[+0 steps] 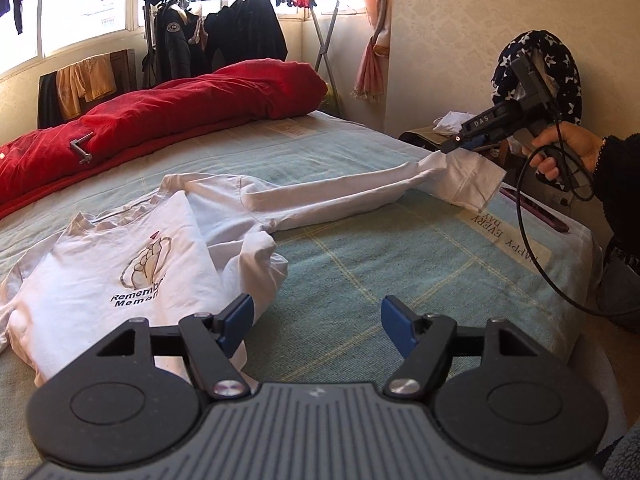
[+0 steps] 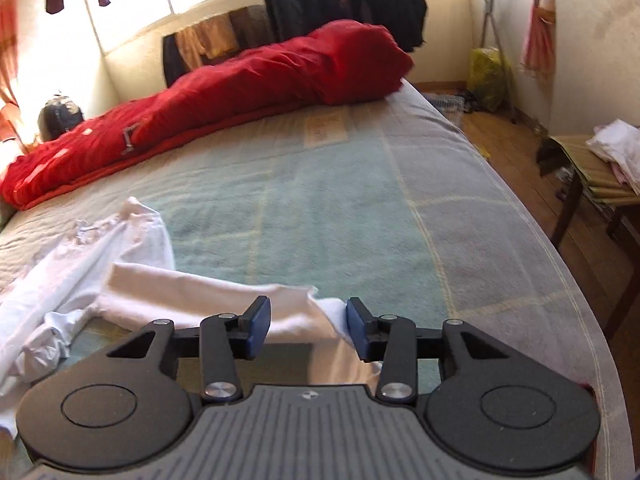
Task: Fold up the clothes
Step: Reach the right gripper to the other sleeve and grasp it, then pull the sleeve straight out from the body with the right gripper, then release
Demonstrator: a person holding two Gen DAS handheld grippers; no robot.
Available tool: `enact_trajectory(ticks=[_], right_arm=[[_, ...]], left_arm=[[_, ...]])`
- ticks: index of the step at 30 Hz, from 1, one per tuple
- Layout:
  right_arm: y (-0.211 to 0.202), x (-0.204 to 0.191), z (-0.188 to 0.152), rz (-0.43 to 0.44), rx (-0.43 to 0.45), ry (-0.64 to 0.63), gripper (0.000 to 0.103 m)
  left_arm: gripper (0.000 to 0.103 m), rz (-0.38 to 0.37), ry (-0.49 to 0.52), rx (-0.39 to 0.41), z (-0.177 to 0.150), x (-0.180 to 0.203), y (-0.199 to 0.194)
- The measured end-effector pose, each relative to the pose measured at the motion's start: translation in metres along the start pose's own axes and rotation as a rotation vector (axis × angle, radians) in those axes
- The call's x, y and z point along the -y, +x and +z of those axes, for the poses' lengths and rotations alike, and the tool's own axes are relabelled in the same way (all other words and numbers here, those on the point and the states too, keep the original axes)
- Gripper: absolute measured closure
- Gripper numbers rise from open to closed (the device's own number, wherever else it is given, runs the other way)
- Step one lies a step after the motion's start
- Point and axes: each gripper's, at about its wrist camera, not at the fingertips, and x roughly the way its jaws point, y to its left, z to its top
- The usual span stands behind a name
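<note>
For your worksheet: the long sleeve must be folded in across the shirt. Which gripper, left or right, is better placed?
Right. The right gripper is at the sleeve cuff; the left gripper hangs open, empty, near the shirt body.

A white long-sleeved shirt (image 1: 132, 264) lies rumpled on the bed (image 1: 400, 264), printed front up, showing a hand drawing and dark lettering. One sleeve (image 1: 340, 196) stretches out straight toward the bed's edge, its cuff lifted off the cover.
</note>
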Motion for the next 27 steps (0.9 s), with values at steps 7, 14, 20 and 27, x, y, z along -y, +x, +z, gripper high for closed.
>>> enact_trajectory(ticks=[7,14,20,27], right_arm=[[0.062,-0.062,0.045,0.087,0.001,-0.062,0.057],[0.159,-0.128,0.053,0.205,-0.143,-0.171,0.072],[0.209,-0.151,0.042,0.184,-0.221,-0.254,0.071],[0.205,-0.157,0.034,0.197,-0.209,-0.284,0.101]], left_arm=[[0.029,-0.035,-0.019,0.007,0.001,-0.004,0.011],[0.028,-0.042,-0.044,0.012,0.004,-0.014,0.021],[0.026,-0.044,-0.047,0.016,0.003,-0.025,0.028],[0.025,-0.052,-0.048,0.013,0.002,-0.027,0.037]])
